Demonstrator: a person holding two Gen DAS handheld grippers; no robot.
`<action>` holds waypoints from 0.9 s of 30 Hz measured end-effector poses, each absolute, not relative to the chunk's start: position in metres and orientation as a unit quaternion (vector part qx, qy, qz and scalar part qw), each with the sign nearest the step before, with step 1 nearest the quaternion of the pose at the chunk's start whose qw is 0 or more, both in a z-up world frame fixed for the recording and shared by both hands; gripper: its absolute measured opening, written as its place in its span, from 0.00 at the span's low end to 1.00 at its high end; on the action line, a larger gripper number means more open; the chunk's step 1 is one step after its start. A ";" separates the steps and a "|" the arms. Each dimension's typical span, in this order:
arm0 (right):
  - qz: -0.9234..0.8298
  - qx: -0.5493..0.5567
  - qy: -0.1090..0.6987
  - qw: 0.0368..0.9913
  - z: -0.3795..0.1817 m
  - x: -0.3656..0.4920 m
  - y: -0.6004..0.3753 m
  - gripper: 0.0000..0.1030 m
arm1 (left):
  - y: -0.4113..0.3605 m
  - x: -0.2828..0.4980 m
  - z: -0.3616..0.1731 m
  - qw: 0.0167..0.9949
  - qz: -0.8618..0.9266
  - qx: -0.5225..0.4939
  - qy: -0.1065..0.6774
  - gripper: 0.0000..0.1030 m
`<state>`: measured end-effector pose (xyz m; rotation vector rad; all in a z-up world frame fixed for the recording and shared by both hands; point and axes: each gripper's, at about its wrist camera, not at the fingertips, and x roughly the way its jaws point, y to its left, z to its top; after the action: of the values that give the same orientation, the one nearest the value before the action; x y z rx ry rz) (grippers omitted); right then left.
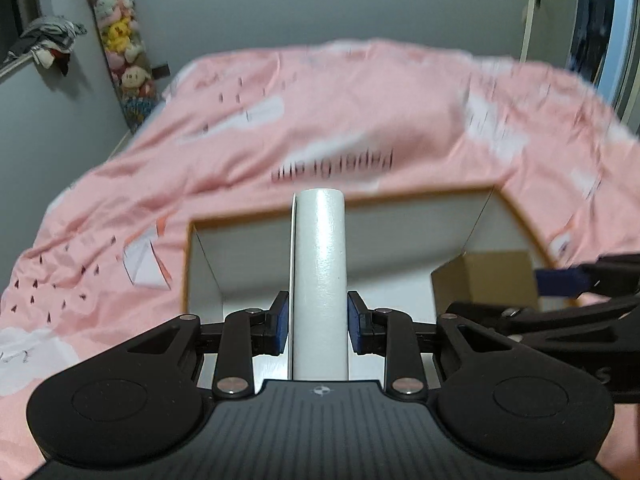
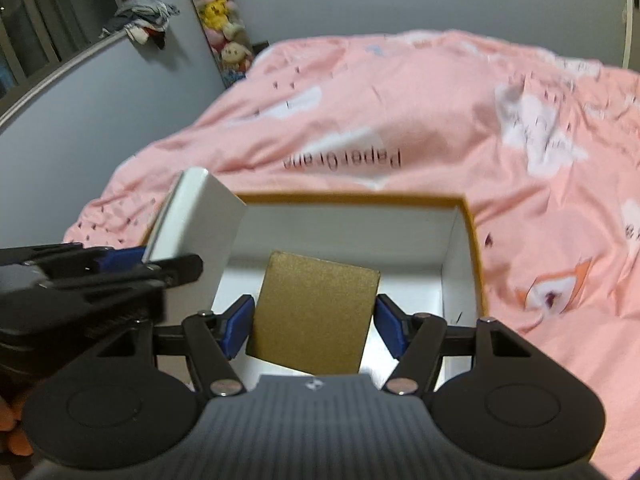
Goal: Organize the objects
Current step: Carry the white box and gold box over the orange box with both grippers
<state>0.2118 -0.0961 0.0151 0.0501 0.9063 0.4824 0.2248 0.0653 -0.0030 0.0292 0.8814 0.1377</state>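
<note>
The white box (image 1: 319,280) is sitting upright between the jaws of the left gripper (image 1: 318,322), which are closing on its two narrow sides; it is hanging over the near left part of the open tray (image 1: 400,216), a shallow carton with white walls and a tan rim lying on the pink bed (image 1: 360,100). In the right wrist view the same white box (image 2: 200,216) is showing tilted above the tray's left rim, with the left gripper (image 2: 132,260) coming in from the side.

The gold box (image 2: 314,312) is being held by the right gripper (image 2: 312,326), whose jaws are pressing on its left and right edges; it is hanging low inside the tray (image 2: 474,240), near the middle of the near side. Whether its lower edge is already touching the tray floor cannot be told, since the gripper body is hiding it. From the left view the gold box (image 1: 486,280) is appearing at the tray's right, with the right gripper (image 1: 568,280) over it.

The step in hand looks like packing: both boxes are being brought into the tray at once. The next move probably calls for lowering each box until it rests on the floor, keeping the two apart so they do not knock, then widening the jaws and lifting clear. The white box is tall and narrow, so it may tip if let go while leaning.
</note>
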 end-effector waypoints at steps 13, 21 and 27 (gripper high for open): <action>0.221 0.024 0.481 0.848 -0.033 0.229 -0.090 0.65 | 0.061 0.251 -0.063 0.834 0.092 0.096 0.536 0.32; 0.227 0.025 0.487 0.843 -0.035 0.225 -0.088 0.65 | 0.074 0.253 -0.057 0.827 0.090 0.052 0.552 0.33; 0.224 0.026 0.491 0.841 -0.035 0.224 -0.088 0.65 | 0.086 0.238 -0.047 0.835 0.063 -0.028 0.546 0.34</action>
<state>0.2237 -0.0879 -0.0350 0.0541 1.0379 0.4725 0.2380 0.0863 -0.0471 -0.0603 1.1555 0.1328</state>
